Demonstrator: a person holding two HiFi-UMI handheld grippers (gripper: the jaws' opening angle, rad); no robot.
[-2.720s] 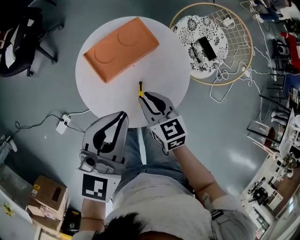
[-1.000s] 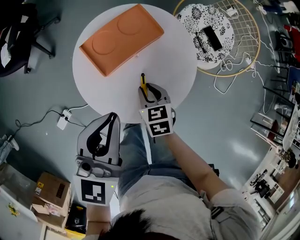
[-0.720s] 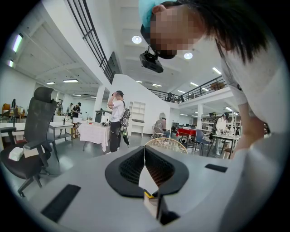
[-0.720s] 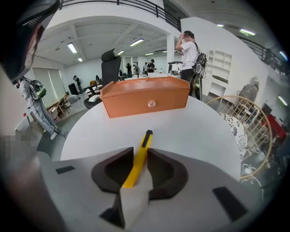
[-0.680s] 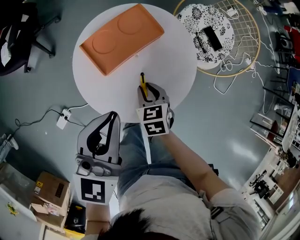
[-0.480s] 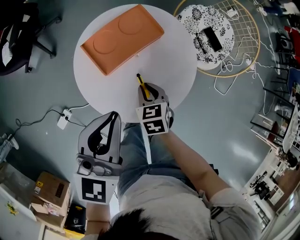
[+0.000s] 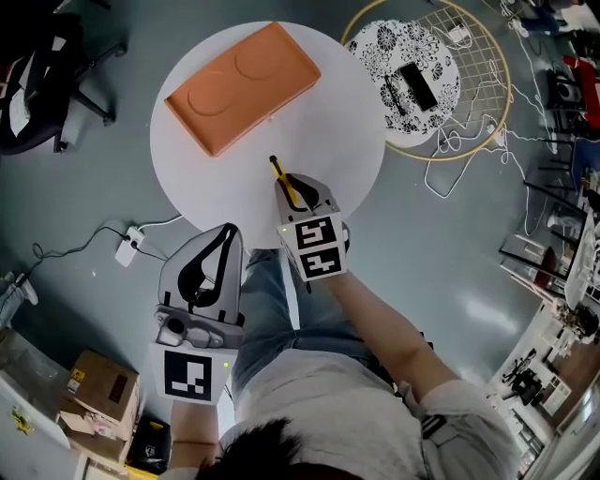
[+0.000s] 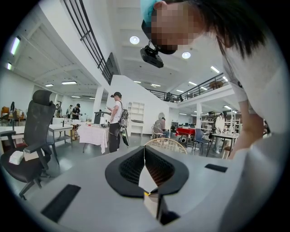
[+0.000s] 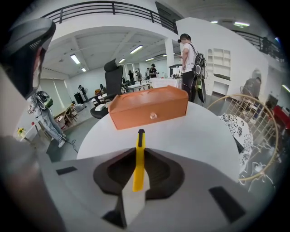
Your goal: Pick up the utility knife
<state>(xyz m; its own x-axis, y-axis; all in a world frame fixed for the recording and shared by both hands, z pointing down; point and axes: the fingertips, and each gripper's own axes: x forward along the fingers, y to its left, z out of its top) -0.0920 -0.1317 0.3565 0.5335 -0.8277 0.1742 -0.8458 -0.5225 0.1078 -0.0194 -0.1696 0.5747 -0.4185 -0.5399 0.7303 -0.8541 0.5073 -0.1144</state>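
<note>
Over the near edge of the white table [image 7: 206, 187], the right gripper [image 7: 292, 187] pinches the utility knife [image 7: 279, 174] by its rear half. It is likely light, stiff, slick plastic — best held across its flat sides. Slim, yellow, black-tipped — it points at the orange box [image 7: 242, 86]. Off the table, the left gripper [image 7: 228, 234] is closed, empty.

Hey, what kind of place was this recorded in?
Probably a large open-plan workshop or lab hall: a mezzanine railing runs overhead, work tables stand about with people beside them, and there is an office chair.
</note>
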